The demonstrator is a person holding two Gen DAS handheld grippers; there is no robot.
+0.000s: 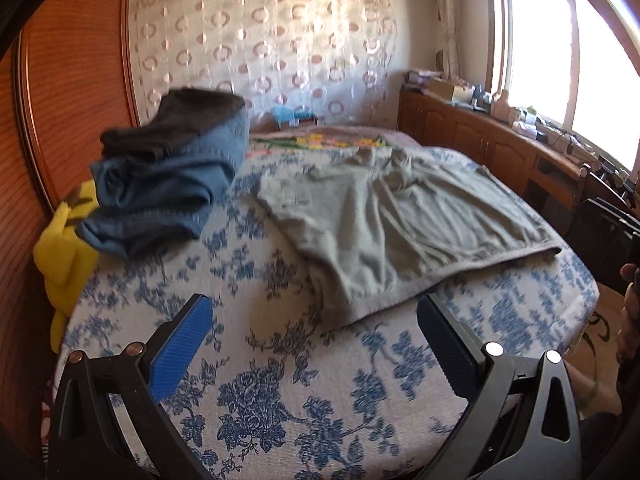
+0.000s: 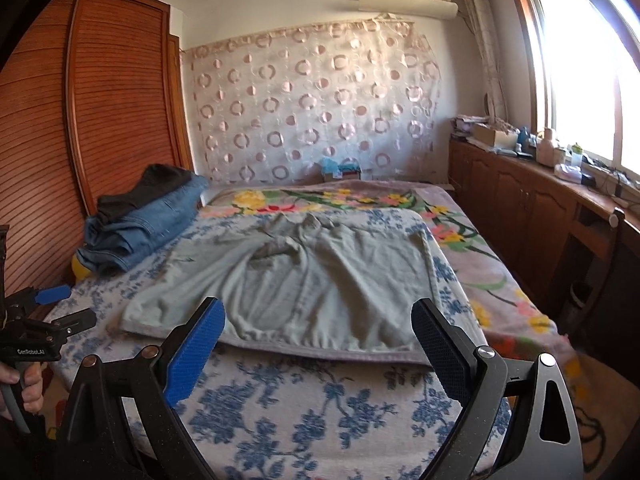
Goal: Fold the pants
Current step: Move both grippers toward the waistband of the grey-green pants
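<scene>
Grey-green pants (image 1: 404,224) lie spread and rumpled on the blue-flowered bed cover (image 1: 280,380); they also show in the right wrist view (image 2: 320,280). My left gripper (image 1: 316,312) is open and empty, hovering just before the pants' near hem. My right gripper (image 2: 320,316) is open and empty, above the near hem of the pants. The left gripper also shows at the left edge of the right wrist view (image 2: 60,308).
A stack of folded blue jeans and dark clothes (image 1: 168,180) sits at the bed's left by a wooden wardrobe (image 1: 68,80), over a yellow item (image 1: 64,248). A cluttered wooden cabinet (image 2: 540,196) runs along the right under the window. A floral blanket (image 2: 460,240) covers the far bed.
</scene>
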